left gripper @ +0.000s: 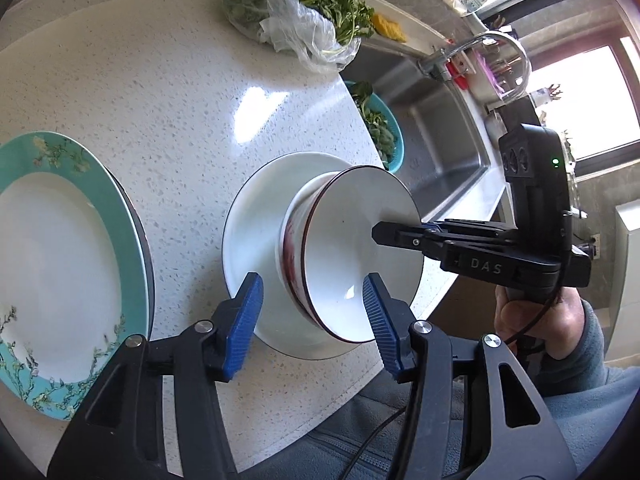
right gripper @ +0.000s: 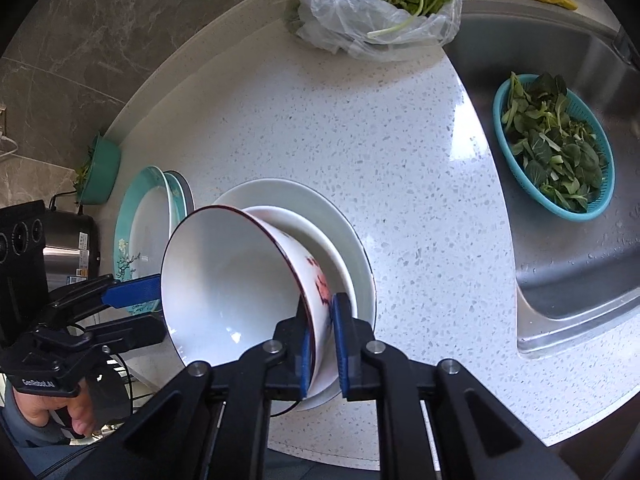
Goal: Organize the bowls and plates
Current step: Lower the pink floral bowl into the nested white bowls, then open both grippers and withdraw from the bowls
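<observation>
From right wrist only: right gripper (right gripper: 320,340) pinches bowl (right gripper: 224,292) rim; left gripper (left gripper: 312,320) spread, empty.

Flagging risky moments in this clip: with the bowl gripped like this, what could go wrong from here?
1. The right gripper pinches only the rim of the tilted red-patterned bowl; the left gripper is open, so the bowl could pivot or slip.
2. It leans in another bowl on the white plate; a slip could chip them.
3. The stack sits near the counter edge; a shove might push it off.
</observation>
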Available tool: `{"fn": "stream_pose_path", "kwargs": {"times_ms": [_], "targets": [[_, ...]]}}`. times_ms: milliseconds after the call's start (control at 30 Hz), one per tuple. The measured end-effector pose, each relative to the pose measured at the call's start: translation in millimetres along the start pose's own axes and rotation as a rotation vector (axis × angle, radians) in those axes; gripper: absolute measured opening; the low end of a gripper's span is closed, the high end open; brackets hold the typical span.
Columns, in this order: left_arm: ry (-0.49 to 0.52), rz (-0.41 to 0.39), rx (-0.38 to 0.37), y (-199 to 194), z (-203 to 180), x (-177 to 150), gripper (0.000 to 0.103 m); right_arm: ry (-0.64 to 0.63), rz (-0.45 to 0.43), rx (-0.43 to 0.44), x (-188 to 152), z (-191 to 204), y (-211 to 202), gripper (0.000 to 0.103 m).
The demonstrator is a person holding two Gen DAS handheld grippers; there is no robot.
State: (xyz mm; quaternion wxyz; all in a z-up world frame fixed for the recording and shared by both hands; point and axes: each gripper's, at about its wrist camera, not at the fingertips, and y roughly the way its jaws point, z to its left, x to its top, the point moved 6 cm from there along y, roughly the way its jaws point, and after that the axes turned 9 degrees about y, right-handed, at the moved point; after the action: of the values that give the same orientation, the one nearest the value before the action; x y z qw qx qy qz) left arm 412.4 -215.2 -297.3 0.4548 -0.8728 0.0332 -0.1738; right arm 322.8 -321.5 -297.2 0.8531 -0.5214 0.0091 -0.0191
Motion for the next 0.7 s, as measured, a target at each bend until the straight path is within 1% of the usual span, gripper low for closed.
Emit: {"fn": "stream_pose_path", "kwargs": {"times_ms": [233, 367, 433, 500, 600, 633, 667, 700], "targets": [[-0.019, -0.009, -0.002, -2.4, 2.8, -7.4, 0.05, -0.054, -0.004, -0.073, -0.8, 7.4, 1.0, 0.012], [-0.027, -0.008, -0.01, 1.3, 1.2, -11.4, 0.05, -0.085, -0.004, -0.11, -0.1, 12.0, -0.7, 0.015], [-0.03, -0.009, -0.015, 1.7, 1.1, -13.8, 0.05, -0.096, -0.001, -0.11, -0.1, 14.7, -2.0, 0.021], [-0.035, -0.01, -0.017, 2.6, 1.6, -15.9, 0.05, -0.099, 0.006, -0.096, -0.8, 17.3, -2.6, 0.03], [-0.042, -0.015, -0.015, 2.9, 1.4, -18.1, 0.05, -0.096, 0.017, -0.079, -1.5, 18.7, -3.0, 0.037], [-0.043, -0.017, -0.015, 2.2, 1.9, -18.2, 0.05, -0.091, 0.019, -0.067, -1.6, 18.9, -3.7, 0.04], [-0.047, -0.019, -0.014, 2.0, 2.4, -18.8, 0.05, -0.082, 0.023, -0.041, -1.5, 19.2, -4.9, 0.046], [-0.052, -0.02, -0.015, 2.1, 3.1, -19.4, 0.05, -0.075, 0.025, -0.022, -0.6, 18.8, -6.0, 0.048]]}}
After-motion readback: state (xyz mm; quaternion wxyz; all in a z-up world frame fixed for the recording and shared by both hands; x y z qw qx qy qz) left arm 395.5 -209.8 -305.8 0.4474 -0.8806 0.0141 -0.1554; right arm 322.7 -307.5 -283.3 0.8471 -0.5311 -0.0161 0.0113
